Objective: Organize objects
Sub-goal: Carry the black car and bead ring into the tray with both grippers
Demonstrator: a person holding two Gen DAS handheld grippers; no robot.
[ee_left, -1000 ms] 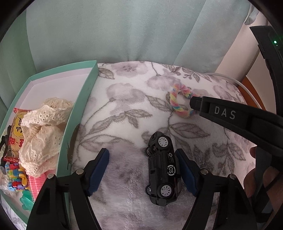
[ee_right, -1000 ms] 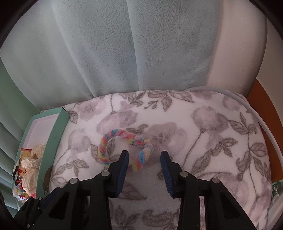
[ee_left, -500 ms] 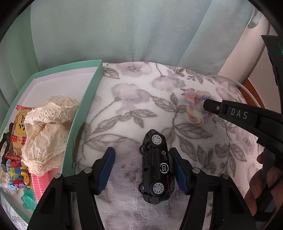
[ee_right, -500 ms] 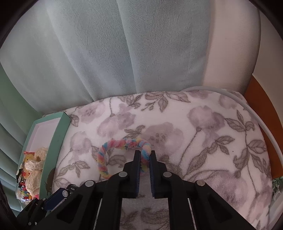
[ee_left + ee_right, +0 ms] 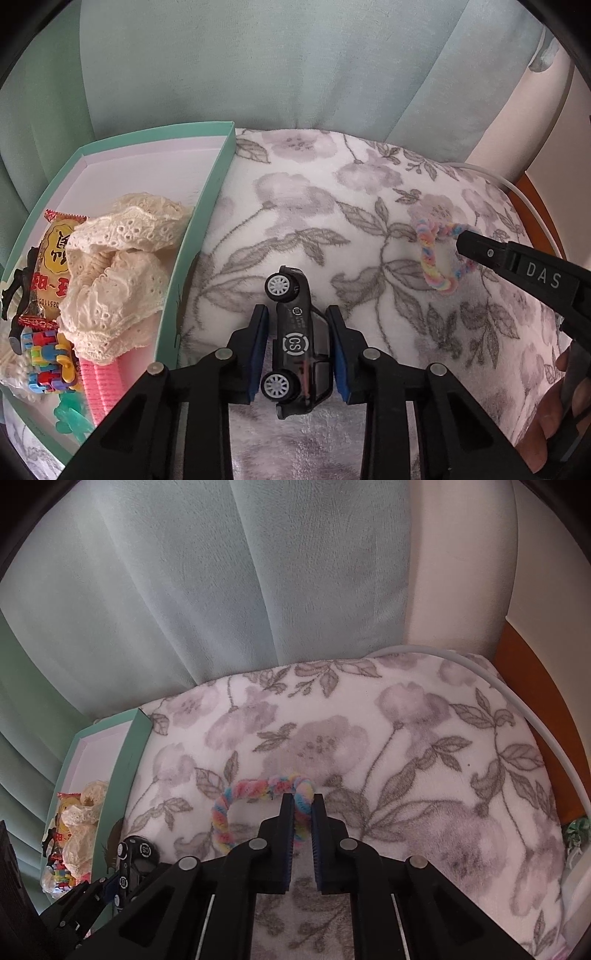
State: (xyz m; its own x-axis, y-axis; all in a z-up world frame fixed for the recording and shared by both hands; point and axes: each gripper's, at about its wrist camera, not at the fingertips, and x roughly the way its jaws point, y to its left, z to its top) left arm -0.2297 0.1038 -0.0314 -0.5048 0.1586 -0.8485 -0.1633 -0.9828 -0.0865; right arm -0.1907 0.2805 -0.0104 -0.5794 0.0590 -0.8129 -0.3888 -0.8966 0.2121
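Left wrist view: your left gripper [image 5: 297,352] had its two blue pads pressed against the sides of one black toy car [image 5: 297,341], which lay on its side on the floral blanket [image 5: 295,206] with two white wheels showing. Just left of it stood one teal box [image 5: 201,236], holding one cream lace piece [image 5: 118,273], one yellow snack packet [image 5: 55,266], one cluster of coloured plastic blocks [image 5: 48,363] and one pink ribbed item [image 5: 103,387]. To the right, one pastel rainbow twisted ring [image 5: 430,258] lay on the blanket, with your right gripper's [image 5: 476,249] tip touching its far side.

Right wrist view: your right gripper [image 5: 303,812] was narrowed onto the rainbow ring [image 5: 251,788], pinching one side of the loop between its two pads; the rest of the loop rested on the blanket [image 5: 406,738]. The teal box [image 5: 125,760] sat at the left edge, and the car [image 5: 138,853] showed low on the left beside it. One white cable [image 5: 517,701] curved along the blanket's right edge.
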